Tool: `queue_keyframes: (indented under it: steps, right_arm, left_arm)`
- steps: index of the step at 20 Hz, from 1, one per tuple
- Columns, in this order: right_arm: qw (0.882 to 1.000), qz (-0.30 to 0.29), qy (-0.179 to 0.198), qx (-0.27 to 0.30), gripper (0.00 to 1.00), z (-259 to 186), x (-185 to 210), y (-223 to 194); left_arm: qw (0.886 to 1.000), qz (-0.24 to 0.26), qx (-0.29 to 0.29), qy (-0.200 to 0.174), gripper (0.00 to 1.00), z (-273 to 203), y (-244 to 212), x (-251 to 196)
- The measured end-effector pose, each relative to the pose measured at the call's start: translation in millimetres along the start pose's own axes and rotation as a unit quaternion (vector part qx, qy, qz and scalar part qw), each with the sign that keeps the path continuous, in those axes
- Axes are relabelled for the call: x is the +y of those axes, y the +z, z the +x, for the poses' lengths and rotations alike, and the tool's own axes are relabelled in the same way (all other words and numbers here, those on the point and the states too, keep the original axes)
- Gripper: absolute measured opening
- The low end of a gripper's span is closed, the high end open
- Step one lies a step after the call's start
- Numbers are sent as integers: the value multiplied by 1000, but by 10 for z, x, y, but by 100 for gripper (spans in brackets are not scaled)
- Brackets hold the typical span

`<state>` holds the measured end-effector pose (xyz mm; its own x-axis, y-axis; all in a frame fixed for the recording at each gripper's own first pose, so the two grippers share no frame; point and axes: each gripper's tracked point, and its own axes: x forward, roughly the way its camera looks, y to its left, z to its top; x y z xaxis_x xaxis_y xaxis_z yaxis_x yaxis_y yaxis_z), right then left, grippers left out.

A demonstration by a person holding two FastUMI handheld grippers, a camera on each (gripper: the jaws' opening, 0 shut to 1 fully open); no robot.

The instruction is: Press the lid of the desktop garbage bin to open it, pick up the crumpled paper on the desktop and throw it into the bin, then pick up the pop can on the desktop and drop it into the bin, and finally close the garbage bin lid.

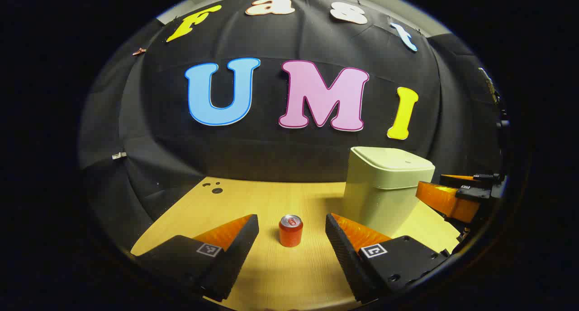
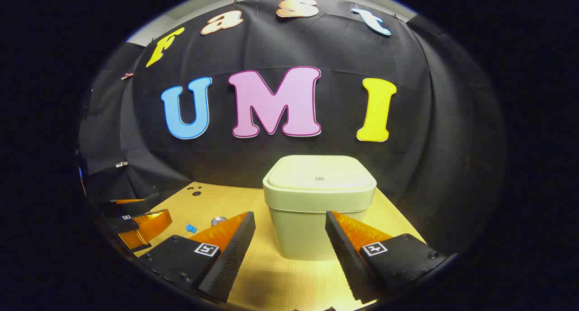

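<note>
Bin (image 2: 319, 207) sits on the wooden table (image 2: 267, 284), pale greenish-white, square with rounded corners, lid (image 2: 320, 174) flat down and closed, so contents cannot be seen. Small dot mark near lid centre, too small to make out. In the right gripper view the bin stands straight ahead of the right gripper (image 2: 290, 229), whose fingers are spread wide with nothing between them; bin base sits beyond the tips, not touched. In the left gripper view the bin (image 1: 384, 189) is off to the right side. Pop can (image 1: 290, 230) stands upright on the table (image 1: 271, 275), red-orange body, silver top, centred ahead of the left gripper (image 1: 292, 232), fingers wide apart, can beyond the tips and apart from both. In the right gripper view only the can's silver top (image 2: 219, 221) peeks over the left finger, rest hidden. Crumpled paper (image 2: 191, 228) shows as a small blue scrap on the table left of the can, shape hard to tell. Other gripper is cut off at each view's edge, partly dark. Dark spots on the far table corner (image 1: 216, 188), unclear what they are.
</note>
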<state>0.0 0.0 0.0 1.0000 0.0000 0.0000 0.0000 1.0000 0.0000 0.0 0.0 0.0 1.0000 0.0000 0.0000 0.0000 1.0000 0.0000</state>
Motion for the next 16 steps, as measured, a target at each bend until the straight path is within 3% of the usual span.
queue_keyframes:
  steps: [16]
  right_arm:
    - [1000,-11,2,0,98,-23,-32,-68]
  left_arm:
    - [1000,1,21,-8,96,80,-139,10]
